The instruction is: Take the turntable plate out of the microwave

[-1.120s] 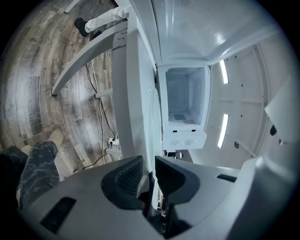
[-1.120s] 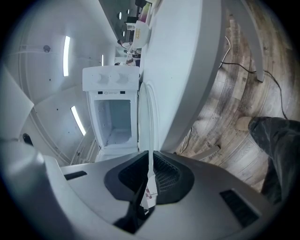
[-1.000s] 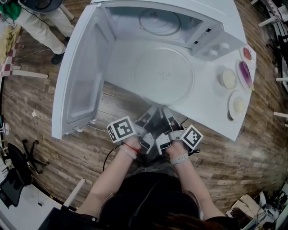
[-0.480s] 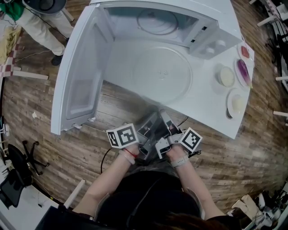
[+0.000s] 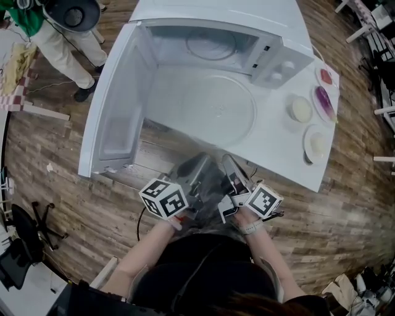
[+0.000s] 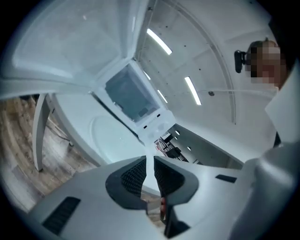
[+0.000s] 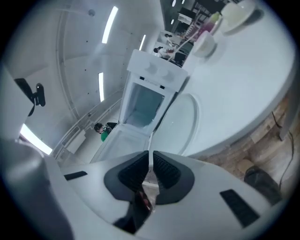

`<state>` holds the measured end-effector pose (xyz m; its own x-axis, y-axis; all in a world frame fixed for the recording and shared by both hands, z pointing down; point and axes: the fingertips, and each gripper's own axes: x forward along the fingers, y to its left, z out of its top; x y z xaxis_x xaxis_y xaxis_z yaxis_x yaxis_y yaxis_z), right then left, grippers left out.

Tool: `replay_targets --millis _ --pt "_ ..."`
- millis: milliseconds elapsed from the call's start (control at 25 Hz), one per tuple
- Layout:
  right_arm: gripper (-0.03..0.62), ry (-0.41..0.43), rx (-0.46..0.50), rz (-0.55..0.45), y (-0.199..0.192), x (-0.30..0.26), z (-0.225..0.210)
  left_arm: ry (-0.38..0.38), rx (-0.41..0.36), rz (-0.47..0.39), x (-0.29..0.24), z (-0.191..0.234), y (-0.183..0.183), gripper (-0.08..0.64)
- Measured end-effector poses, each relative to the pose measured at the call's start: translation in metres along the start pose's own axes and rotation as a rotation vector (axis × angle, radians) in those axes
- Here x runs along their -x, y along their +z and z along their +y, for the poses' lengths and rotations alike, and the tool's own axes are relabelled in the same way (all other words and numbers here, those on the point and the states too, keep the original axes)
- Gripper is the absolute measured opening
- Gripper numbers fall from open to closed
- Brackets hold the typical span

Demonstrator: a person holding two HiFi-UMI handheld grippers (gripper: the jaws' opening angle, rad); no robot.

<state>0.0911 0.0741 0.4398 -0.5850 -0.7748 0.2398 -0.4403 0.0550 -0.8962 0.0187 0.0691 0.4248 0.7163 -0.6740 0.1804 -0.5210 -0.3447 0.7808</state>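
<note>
Left gripper and right gripper hover empty off the table edge, jaws barely apart, the left's just narrowing. Turntable plate already lies on the table before the open microwave; the task looks done.

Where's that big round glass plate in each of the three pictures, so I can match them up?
Head view: the glass plate lies mid-picture on the white table, before the open microwave.
Left gripper view: pale oval left of centre.
Right gripper view: tilted, just right of centre.
Shared landmark: the open microwave behind it.
</note>
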Motion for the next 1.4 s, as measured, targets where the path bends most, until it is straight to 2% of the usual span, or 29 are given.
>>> replay_targets --millis 80,200,280,480,680,840,960,1080,1400 --pt "0.044 0.034 0.059 -0.009 0.007 -0.001 0.014 -0.008 -0.081 -0.026 0.000 -0.009 0.014 0.060" --pt "0.044 0.083 0.153 -0.015 0.013 -0.002 0.037 -0.001 -0.158 -0.073 0.004 -0.019 0.034 0.053" --pt "0.044 0.102 0.271 -0.010 0.017 -0.002 0.052 0.001 -0.201 -0.109 0.008 -0.026 0.047 0.042" --pt "0.038 0.155 0.637 -0.014 0.028 -0.001 0.094 0.006 -0.348 -0.176 0.017 -0.043 0.073 0.032" --pt "0.030 0.191 0.854 -0.060 0.036 0.010 0.132 0.021 -0.495 -0.226 0.029 -0.066 0.092 0.012" --pt "0.028 0.224 0.991 -0.102 0.043 0.022 0.162 0.016 -0.617 -0.281 0.039 -0.092 0.111 0.012" --pt "0.028 0.245 1.061 -0.120 0.044 0.029 0.179 0.007 -0.665 -0.327 0.046 -0.108 0.123 0.012" --pt "0.028 0.265 1.077 -0.130 0.042 0.030 0.187 0.003 -0.667 -0.349 0.050 -0.115 0.128 0.012" --pt "0.026 0.276 1.087 -0.118 0.030 0.025 0.187 0.044 -0.665 -0.327 0.055 -0.104 0.122 0.012"
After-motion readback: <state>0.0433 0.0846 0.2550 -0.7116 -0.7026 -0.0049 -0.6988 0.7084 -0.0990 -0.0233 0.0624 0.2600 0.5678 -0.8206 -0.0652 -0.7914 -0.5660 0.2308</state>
